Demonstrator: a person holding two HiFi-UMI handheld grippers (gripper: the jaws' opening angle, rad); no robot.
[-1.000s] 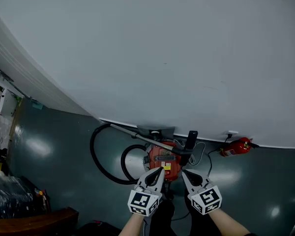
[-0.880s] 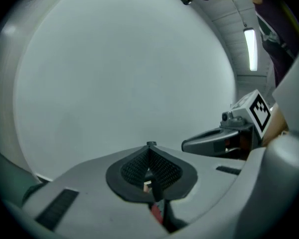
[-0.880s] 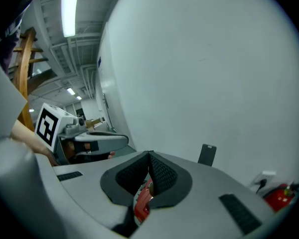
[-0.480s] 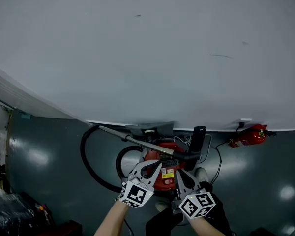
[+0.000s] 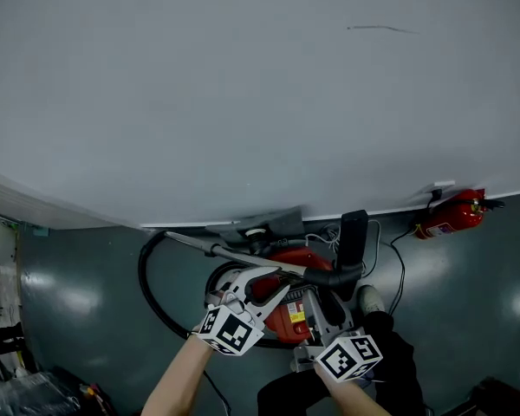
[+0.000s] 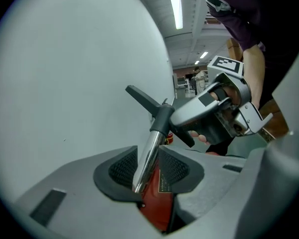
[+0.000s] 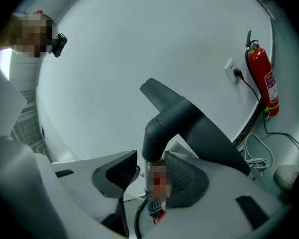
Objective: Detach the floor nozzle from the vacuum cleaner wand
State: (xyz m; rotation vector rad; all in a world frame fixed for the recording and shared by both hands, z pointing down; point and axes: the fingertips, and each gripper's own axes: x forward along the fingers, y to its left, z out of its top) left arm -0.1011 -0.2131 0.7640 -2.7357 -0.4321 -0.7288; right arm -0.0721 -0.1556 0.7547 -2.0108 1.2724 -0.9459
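A red canister vacuum [image 5: 288, 312] stands on the floor by the wall. Its chrome wand [image 5: 243, 256] slants up from the grey floor nozzle [image 5: 262, 222] at the wall's foot to a dark handle [image 5: 350, 243]. My left gripper [image 5: 264, 282] straddles the wand [image 6: 147, 158], its jaws opening, and the pads do not press on the tube. My right gripper [image 5: 326, 308] sits around the dark elbow [image 7: 157, 133] below the handle, its jaws also opening, with a gap beside the tube. The left gripper view shows the right gripper [image 6: 214, 113] further up the wand.
A black hose [image 5: 156, 295] loops on the floor left of the vacuum. A red fire extinguisher [image 5: 455, 215] and a wall socket [image 7: 234, 69] with a trailing cable [image 7: 254, 151] are at the right. The pale wall [image 5: 260, 94] rises just behind the nozzle.
Both grippers have dropped from above the vacuum onto the wand and rolled. Their jaws, shut before, now stand apart around the tube and the elbow.
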